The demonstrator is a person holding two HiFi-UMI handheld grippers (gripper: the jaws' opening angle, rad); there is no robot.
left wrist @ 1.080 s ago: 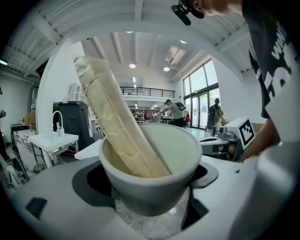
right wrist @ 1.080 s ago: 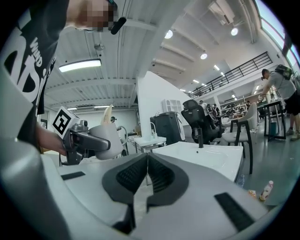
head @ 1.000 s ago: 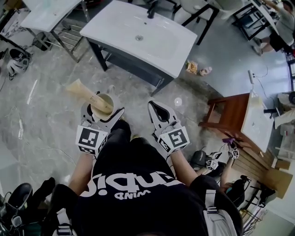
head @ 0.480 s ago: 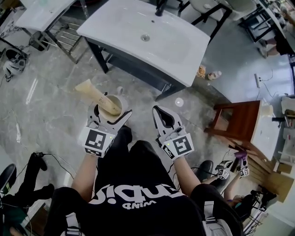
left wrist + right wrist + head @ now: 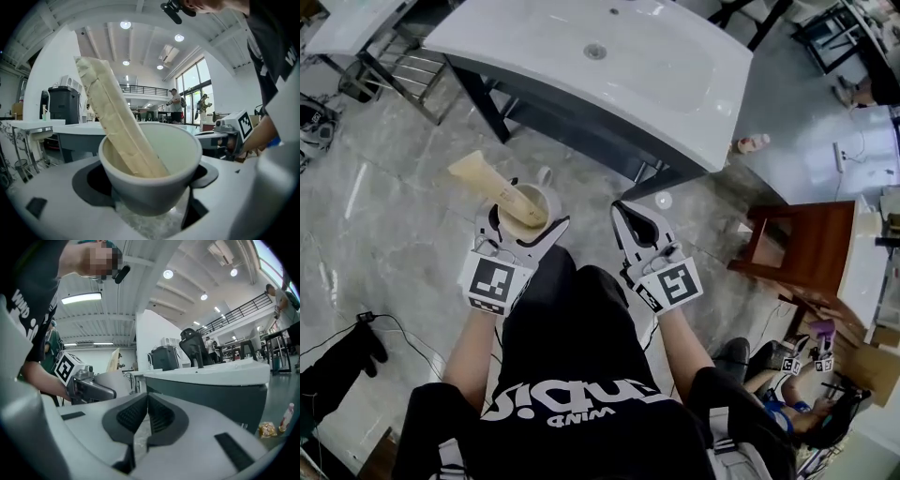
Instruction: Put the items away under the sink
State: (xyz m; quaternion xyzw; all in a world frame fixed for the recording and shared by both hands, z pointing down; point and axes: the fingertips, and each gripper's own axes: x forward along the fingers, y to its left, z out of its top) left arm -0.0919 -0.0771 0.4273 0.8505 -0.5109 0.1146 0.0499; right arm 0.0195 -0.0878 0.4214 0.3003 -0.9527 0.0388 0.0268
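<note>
the left gripper point(image 5: 525, 221) was clamped on a pale cup point(image 5: 154, 161), its jaws pressed against the cup's lower sides so that the base was hidden between them. a cream tube point(image 5: 486, 181) leaned in the cup, its lower end out of sight inside and its flat end sticking up past the rim toward the sink's left end; no print could be read on it. the right gripper point(image 5: 147, 414) was empty, its ribbed jaws drawn together with only a thin slit between them. each gripper carried a cube with black-and-white square markers. the white sink point(image 5: 675, 89) lay ahead, its basin hiding most of the space beneath. a small bottle point(image 5: 752, 143) lay on the floor by the sink's right corner, label too small to read. the black shirt point(image 5: 581, 403) showed upside-down white lettering, partly cut off.
</note>
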